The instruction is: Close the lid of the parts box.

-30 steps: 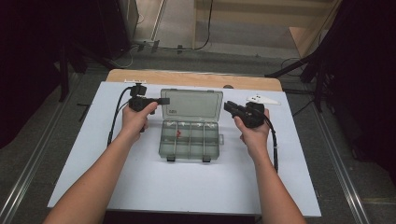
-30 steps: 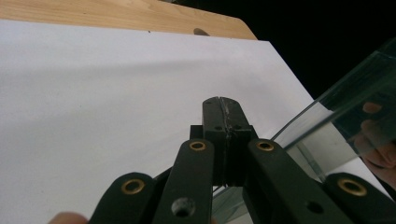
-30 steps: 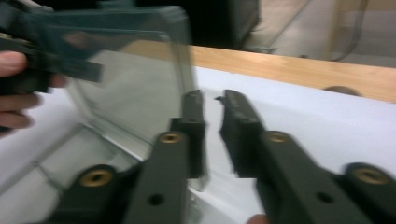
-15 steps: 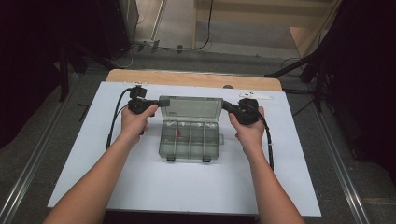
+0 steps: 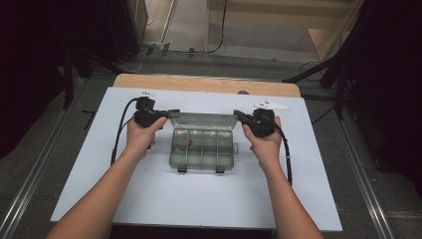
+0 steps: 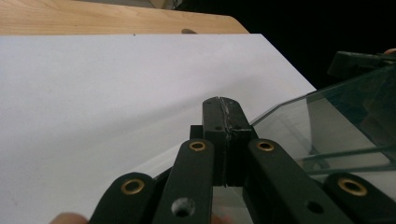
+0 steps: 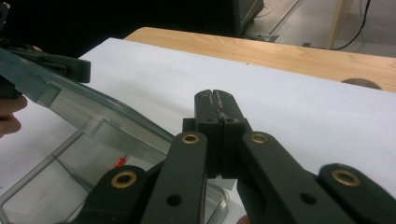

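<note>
Clear, smoke-tinted plastic compartment box (image 5: 201, 148), centre of white table sheet (image 5: 89, 174); hinged lid (image 5: 201, 120) half-raised at far edge.
Left gripper (image 5: 171, 113), lid's left corner: jaws pressed together, nothing between.
Right gripper (image 5: 238, 115), lid's right corner: likewise closed, empty.
Risk: lid only nudged, not clamped; likely to slip off jaw tips, snap down, or shove box.

White rectangular board (image 5: 149, 199) over a light wooden tabletop (image 5: 199, 83); on it, a clear plastic compartment box (image 5: 201, 148), lid raised.
</note>
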`<action>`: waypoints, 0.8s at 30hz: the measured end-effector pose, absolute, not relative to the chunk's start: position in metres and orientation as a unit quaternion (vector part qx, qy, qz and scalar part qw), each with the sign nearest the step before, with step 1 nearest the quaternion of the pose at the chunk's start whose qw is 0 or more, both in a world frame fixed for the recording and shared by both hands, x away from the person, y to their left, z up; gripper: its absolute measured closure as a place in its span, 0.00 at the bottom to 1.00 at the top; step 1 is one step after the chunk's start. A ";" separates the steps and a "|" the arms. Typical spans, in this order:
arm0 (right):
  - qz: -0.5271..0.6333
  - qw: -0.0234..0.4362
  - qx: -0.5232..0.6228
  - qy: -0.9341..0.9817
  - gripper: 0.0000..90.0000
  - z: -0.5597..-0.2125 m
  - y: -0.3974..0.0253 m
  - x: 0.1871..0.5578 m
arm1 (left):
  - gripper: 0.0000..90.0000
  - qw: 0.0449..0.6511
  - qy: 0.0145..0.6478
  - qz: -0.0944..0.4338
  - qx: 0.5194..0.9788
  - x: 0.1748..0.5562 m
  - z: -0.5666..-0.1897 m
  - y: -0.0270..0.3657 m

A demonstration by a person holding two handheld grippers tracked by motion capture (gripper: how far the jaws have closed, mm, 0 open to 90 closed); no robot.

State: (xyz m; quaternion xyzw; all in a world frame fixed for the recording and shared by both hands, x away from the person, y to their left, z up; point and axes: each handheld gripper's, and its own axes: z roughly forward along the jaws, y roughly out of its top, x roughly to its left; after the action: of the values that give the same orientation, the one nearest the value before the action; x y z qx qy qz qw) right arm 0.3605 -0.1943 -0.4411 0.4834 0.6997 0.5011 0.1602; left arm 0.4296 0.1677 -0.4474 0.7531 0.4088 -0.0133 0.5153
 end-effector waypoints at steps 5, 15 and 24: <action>0.502 0.159 0.480 0.702 1.00 -0.447 -0.195 0.353 | 1.00 0.522 0.402 -0.006 0.753 0.421 -0.445 0.168; 0.506 0.168 0.461 0.710 1.00 -0.451 -0.193 0.333 | 1.00 0.525 0.371 0.016 0.766 0.396 -0.442 0.165; 0.507 0.172 0.450 0.715 1.00 -0.458 -0.190 0.317 | 1.00 0.530 0.360 0.028 0.767 0.377 -0.447 0.167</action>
State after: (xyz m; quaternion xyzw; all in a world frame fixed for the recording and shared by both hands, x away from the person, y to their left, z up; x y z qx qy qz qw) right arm 0.3169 -0.1896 -0.4582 0.4505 0.7145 0.5067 0.1724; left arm 0.3767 0.1670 -0.4470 0.7670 0.3600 0.0285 0.5304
